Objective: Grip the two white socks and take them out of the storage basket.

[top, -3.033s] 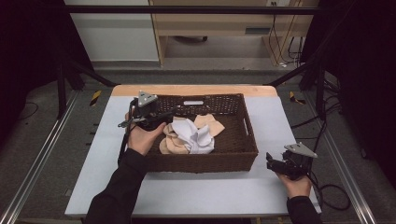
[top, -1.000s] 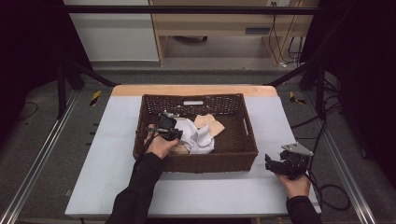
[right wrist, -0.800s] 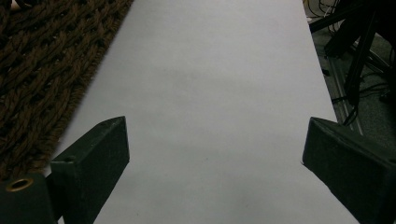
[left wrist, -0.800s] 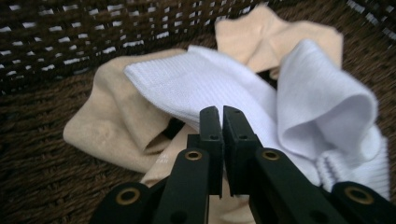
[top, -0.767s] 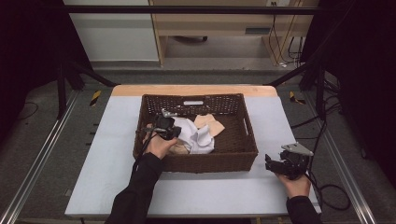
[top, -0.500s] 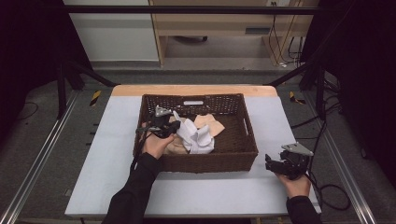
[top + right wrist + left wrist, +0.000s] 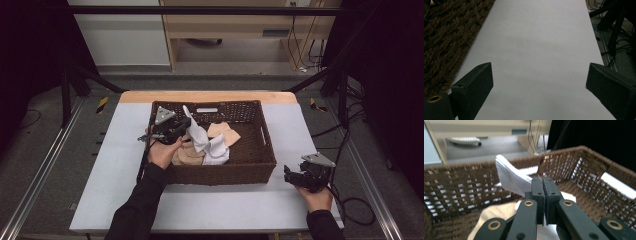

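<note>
table: (image 7: 125, 165) white, wicker basket (image 7: 220, 172) at its middle
my left gripper (image 7: 186, 126): clamped on white sock (image 7: 196, 134), inside basket
my right gripper (image 7: 290, 176): wide apart, empty, right of basket
advice: lift straight, clear the rim

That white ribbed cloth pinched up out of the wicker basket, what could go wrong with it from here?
The left gripper pinches the white ribbed cloth by a thin edge, so it might slip free. Its lower part lies among the beige cloths, so lifting may drag one along. The hanging cloth could also catch on the dark brown wicker basket rim when carried out. The right gripper, jaws open, rests on the white table, too far to help.
</note>
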Available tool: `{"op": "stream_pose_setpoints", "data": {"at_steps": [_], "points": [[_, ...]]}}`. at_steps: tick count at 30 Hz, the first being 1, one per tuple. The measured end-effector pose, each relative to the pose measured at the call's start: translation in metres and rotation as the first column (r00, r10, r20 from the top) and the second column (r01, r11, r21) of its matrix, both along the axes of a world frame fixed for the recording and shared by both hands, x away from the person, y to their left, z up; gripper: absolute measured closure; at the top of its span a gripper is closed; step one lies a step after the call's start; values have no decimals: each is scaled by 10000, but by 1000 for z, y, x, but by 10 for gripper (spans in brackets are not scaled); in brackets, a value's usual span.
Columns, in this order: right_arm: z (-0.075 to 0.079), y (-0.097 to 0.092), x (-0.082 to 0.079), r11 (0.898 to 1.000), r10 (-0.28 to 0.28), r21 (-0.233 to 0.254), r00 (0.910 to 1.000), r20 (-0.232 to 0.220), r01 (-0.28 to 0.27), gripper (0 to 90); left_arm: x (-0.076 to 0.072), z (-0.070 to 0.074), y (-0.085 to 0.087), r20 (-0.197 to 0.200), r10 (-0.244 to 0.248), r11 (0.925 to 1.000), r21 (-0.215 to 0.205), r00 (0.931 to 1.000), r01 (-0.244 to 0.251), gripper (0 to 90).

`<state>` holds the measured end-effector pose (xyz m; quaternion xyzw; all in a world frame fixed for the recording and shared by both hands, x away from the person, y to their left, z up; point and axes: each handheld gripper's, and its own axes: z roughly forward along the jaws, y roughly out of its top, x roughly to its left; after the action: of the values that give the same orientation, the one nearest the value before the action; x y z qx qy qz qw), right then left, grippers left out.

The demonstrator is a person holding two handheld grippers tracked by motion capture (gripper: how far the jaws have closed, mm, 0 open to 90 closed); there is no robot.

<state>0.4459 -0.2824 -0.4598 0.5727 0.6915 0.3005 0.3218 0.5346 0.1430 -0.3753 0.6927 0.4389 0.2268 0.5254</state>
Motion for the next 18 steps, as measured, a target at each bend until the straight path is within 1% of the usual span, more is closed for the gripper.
{"op": "stream_pose_setpoints", "data": {"at_steps": [3,4,5,6,7,12,17,18], "points": [[0,0,0,10000,-6,-16,10000,54,6,76,-3,11,4,373,90,9996,-256,9993,-81,874],[0,0,0,10000,-6,-4,10000,56,6,76,-3,11,4,373,90,9996,-256,9993,-81,874],[0,0,0,10000,-5,-4,10000,51,5,76,-5,18,6,550,123,9994,-339,9984,-104,874],[0,0,0,10000,6,0,10000,54,-6,76,-6,21,7,636,137,9992,-390,9979,-112,874],[0,0,0,10000,6,-16,10000,30,-6,76,-7,25,8,634,101,9990,-442,9979,-73,874],[0,-1,0,10000,13,-11,10000,63,-12,76,-14,40,13,929,72,9986,-533,9957,-23,874],[1,-1,-1,10000,64,24,9999,110,-64,77,-24,52,18,1268,-11,9979,-646,9919,94,874],[1,-1,-1,10000,64,24,9999,110,-64,77,-24,52,18,1268,-11,9979,-646,9919,94,874]]}}
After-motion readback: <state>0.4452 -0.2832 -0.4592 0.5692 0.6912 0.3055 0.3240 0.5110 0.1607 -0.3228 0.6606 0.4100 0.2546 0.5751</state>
